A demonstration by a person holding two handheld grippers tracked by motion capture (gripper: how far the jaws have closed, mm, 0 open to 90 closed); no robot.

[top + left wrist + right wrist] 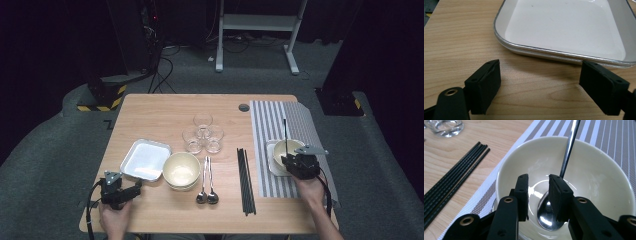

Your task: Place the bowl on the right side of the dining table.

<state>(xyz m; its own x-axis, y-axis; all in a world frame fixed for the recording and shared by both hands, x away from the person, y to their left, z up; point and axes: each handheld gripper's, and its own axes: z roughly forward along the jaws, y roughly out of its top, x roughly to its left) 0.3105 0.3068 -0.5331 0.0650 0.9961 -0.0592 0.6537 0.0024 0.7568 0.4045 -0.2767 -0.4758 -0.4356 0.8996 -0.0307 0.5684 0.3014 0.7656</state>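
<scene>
Two claws over a wooden bench, no brand, label or readable writing anywhere on the things.

At far left, left claw spread wide, nothing between the jaws, hovering just short of the near rim of a white rectangular tray; in the left gripper view, same tray lying just beyond the black pads, apart from them.

Next rightward: cream bowl touching the tray's right edge; two metal spoons side by side; three small glasses clustered farther back; black chopsticks lying lengthwise beside a grey striped placemat.

On the placemat, second cream bowl seated on a white dish, long-handled spoon resting inside, spoon bowl at the bottom, handle leaning over the far rim. Right claw partly spread, tips down inside the bowl, right pad directly over the spoon's head, pinching nothing.
</scene>
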